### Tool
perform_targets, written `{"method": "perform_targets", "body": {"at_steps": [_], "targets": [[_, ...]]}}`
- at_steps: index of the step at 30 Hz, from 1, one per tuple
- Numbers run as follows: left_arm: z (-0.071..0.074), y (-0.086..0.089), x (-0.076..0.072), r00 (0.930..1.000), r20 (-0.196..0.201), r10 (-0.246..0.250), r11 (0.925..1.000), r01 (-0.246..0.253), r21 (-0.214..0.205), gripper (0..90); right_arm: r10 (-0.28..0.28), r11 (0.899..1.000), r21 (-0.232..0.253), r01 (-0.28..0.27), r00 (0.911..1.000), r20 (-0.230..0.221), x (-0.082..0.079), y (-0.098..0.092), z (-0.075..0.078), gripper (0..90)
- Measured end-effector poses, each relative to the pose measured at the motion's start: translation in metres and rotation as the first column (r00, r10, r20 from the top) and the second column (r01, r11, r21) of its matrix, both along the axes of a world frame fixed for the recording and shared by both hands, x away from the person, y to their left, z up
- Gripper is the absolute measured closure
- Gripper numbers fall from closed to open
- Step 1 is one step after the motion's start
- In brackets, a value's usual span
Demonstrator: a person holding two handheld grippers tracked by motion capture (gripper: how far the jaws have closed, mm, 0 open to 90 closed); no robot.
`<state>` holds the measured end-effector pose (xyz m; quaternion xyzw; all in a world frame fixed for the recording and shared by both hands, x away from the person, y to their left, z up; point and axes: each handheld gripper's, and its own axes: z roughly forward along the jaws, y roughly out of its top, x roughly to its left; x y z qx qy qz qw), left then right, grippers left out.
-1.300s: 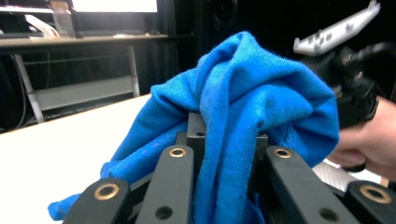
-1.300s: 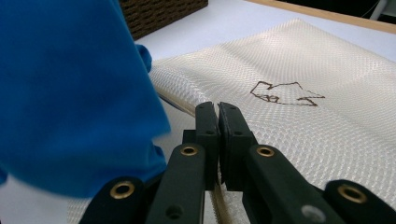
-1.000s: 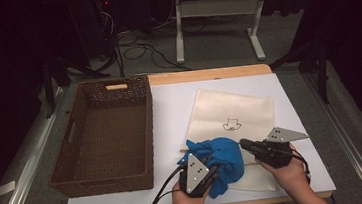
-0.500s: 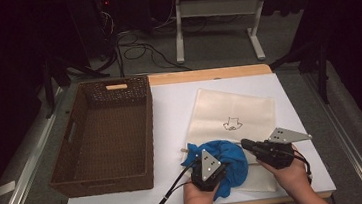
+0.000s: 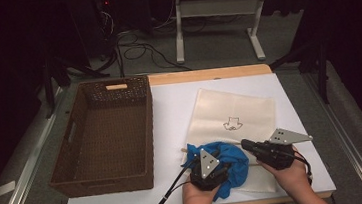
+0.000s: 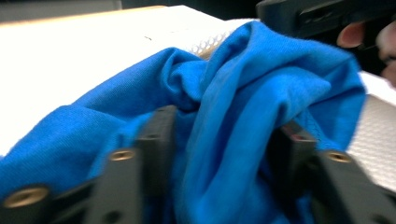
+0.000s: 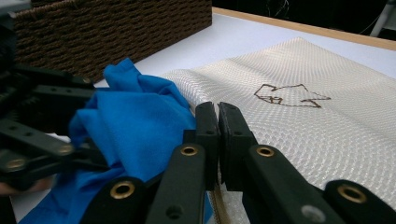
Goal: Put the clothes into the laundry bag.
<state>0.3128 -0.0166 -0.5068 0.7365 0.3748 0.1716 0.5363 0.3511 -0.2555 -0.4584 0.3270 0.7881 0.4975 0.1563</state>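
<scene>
A crumpled blue cloth [image 5: 232, 163] [image 6: 243, 84] [image 7: 135, 116] lies at the near left edge of a cream mesh bag [image 5: 230, 110] [image 7: 289, 130] with a small dark drawing on it. My left gripper [image 5: 218, 159] [image 6: 224, 135] sits low over the cloth. Its jaws have just been opening and stand apart, with folds of the cloth loose between them. My right gripper [image 5: 246, 143] [image 7: 218, 112] points left at the bag's near edge, jaws pressed together on the mesh rim, right beside the cloth.
A dark brown wicker basket [image 5: 149, 130] [image 7: 116, 28] stands on the left of the white table top [image 5: 170, 113]. Table legs and cables lie on the floor beyond the far edge. The other hand's fingers [image 6: 350, 35] show at the top right of the left gripper view.
My left hand has shifted a little to the right and down onto the blue cloth. The right hand and the bag have stayed put.
</scene>
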Motion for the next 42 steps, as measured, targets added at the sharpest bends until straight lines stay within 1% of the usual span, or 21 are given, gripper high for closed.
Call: {"method": "perform_targets", "body": {"at_steps": [1,2,3,5,7,8,9,10,12,14,15,17,19,23,27,30,33,35,38,42], "targets": [[0.002,0.002,-0.004,1.0,0.001,0.0,0.9999,0.0,0.011,41.7,0.001,1.0,-0.001,-0.001,1.0,0.001,0.0,0.0,0.0,88.6],[0.004,0.003,-0.007,0.9999,0.016,0.002,0.9997,-0.002,0.025,38.4,0.002,1.0,0.0,-0.002,1.0,0.002,0.0,0.0,0.0,88.6],[0.005,0.004,-0.01,0.9995,0.031,0.003,0.9994,-0.005,0.035,36.7,0.002,1.0,0.0,-0.002,1.0,0.002,0.0,0.0,0.0,88.6],[0.008,0.006,-0.015,0.999,0.045,-0.002,0.9989,0.0,0.047,33.5,0.0,1.0,0.002,0.0,1.0,0.002,0.0,0.0,0.0,88.6],[0.011,0.008,-0.019,0.998,0.063,-0.003,0.9993,0.001,0.039,33.4,0.0,1.0,0.0,0.0,1.0,0.002,-0.001,0.001,0.0,88.5],[0.012,0.008,-0.02,0.9973,0.073,-0.008,0.9995,0.005,0.03,34.7,0.003,1.0,-0.007,-0.003,1.0,0.007,0.0,0.0,0.0,88.6],[0.013,0.009,-0.022,0.9961,0.087,-0.016,0.9996,0.014,0.025,41.0,0.003,1.0,-0.007,-0.002,1.0,0.008,0.0,0.0,0.0,88.6],[0.013,0.008,-0.023,0.9947,0.102,-0.015,0.9996,0.013,0.025,50.5,-0.001,1.0,-0.005,0.001,1.0,0.006,-0.001,0.001,0.0,88.6],[0.012,0.005,-0.023,0.994,0.109,-0.012,0.9995,0.009,0.03,68.5,-0.001,1.0,-0.004,0.001,1.0,0.004,-0.001,0.001,0.0,88.6],[0.01,0.002,-0.021,0.9935,0.114,-0.001,0.9995,-0.003,0.032,76.0,-0.001,1.0,-0.004,0.001,1.0,0.006,-0.001,0.001,0.0,88.6],[0.009,-0.001,-0.018,0.994,0.11,-0.003,0.9997,0.0,0.025,77.9,-0.001,1.0,-0.004,0.001,1.0,0.006,-0.001,0.001,0.0,88.6],[0.006,-0.006,-0.013,0.9948,0.102,0.002,0.9995,-0.005,0.032,79.4,-0.001,1.0,-0.002,0.001,1.0,0.006,-0.001,0.001,0.0,88.6],[0.003,-0.011,-0.008,0.9958,0.091,0.011,0.9992,-0.015,0.038,79.6,0.003,1.0,-0.003,-0.003,1.0,0.008,-0.001,0.001,0.0,88.6],[-0.001,-0.019,0.004,0.9976,0.05,0.048,0.9979,-0.05,0.042,79.4,0.006,1.0,0.002,-0.006,1.0,0.007,-0.002,0.002,0.0,88.6],[-0.003,-0.02,0.01,0.9975,0.036,0.061,0.9972,-0.063,0.041,77.8,0.007,1.0,0.002,-0.007,1.0,0.006,-0.002,0.002,0.0,88.6],[-0.002,-0.019,0.009,0.9969,0.049,0.062,0.9969,-0.065,0.045,76.6,0.007,1.0,0.003,-0.007,0.9999,0.008,-0.002,0.002,0.0,88.6],[0.0,-0.018,0.005,0.9964,0.059,0.061,0.9974,-0.063,0.034,74.1,0.002,1.0,0.005,-0.002,1.0,0.008,-0.003,0.002,0.001,88.6],[0.002,-0.017,0.003,0.9963,0.066,0.056,0.9979,-0.058,0.029,70.7,0.007,1.0,0.002,-0.007,0.9999,0.014,-0.003,0.002,0.001,88.6],[0.007,-0.012,-0.002,0.9947,0.086,0.057,0.998,-0.059,0.022,60.5,0.01,1.0,0.003,-0.01,0.9998,0.017,-0.003,0.002,0.002,88.6],[0.014,0.003,-0.009,0.9925,0.104,0.065,0.9977,-0.066,0.013,53.8,0.005,1.0,0.003,-0.005,1.0,0.008,-0.002,0.001,0.001,88.6]]}}
